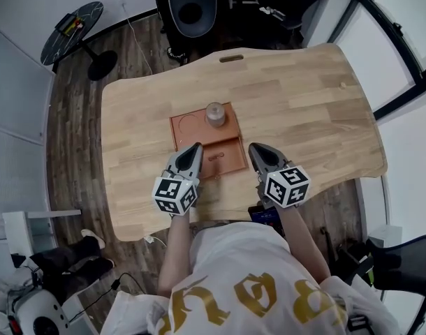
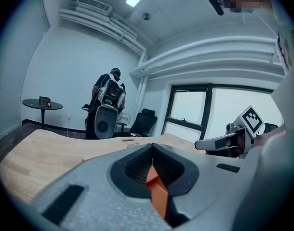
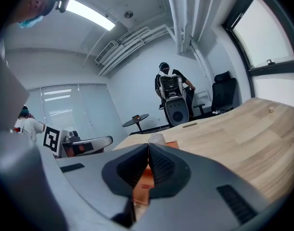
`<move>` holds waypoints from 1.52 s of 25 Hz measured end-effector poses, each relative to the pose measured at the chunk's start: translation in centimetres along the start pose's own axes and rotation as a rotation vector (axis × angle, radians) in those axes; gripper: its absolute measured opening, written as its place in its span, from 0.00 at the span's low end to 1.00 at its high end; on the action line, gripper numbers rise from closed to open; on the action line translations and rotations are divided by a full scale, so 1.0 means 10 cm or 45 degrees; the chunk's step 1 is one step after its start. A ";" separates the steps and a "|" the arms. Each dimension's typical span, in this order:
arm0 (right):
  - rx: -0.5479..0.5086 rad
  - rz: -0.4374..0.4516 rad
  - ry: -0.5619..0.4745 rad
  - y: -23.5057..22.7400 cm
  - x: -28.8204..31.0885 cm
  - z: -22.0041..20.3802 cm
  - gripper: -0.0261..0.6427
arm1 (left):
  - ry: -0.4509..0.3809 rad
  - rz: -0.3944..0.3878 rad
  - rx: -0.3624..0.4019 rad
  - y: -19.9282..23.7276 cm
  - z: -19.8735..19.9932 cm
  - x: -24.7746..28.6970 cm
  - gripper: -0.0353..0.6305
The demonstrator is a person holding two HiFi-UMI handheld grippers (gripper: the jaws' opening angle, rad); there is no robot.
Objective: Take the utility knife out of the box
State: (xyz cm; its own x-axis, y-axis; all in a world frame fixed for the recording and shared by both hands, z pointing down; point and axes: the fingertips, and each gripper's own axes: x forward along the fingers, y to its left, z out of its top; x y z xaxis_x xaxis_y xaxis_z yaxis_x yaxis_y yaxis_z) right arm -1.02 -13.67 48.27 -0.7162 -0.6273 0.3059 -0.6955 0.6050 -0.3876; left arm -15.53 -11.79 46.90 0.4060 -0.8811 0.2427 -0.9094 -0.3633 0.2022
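Table (image 1: 304,103) bears the box (image 1: 230,152) — left gripper (image 1: 193,147) and right gripper (image 1: 256,147), both clenched empty, flank its near part; the knife (image 1: 214,157), perhaps that small shape, lies nearer the left.

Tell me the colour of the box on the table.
The box is a terracotta orange-brown; the head view shows it best.

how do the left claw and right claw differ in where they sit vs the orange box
The left claw hangs over the near left part of the box, while the right claw sits just outside the box's right edge, over the table. The left claw's tip angles rightward and the right claw's leftward, so they converge. Both are shut, hold nothing and point away from the person.
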 end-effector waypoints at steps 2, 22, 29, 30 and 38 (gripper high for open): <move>0.005 0.004 0.004 -0.01 0.03 -0.01 0.06 | -0.001 0.009 0.003 0.03 0.01 0.01 0.07; -0.008 -0.026 0.068 -0.24 0.07 -0.11 0.06 | 0.124 -0.020 0.054 0.12 -0.27 0.32 0.07; 0.018 -0.049 0.093 -0.38 0.10 -0.20 0.06 | 0.224 -0.063 0.079 0.11 -0.52 0.43 0.07; 0.021 -0.047 0.096 -0.39 0.11 -0.20 0.06 | 0.243 -0.072 0.082 0.11 -0.55 0.44 0.07; 0.044 -0.070 0.144 -0.54 0.19 -0.31 0.06 | 0.370 -0.144 0.084 0.08 -0.85 0.55 0.07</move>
State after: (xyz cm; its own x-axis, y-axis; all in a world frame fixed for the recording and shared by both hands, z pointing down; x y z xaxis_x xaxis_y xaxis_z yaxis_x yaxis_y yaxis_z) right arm 1.20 -16.63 53.70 -0.6806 -0.5985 0.4226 -0.7327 0.5531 -0.3966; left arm -13.29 -14.32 56.48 0.5049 -0.7140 0.4852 -0.8571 -0.4813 0.1836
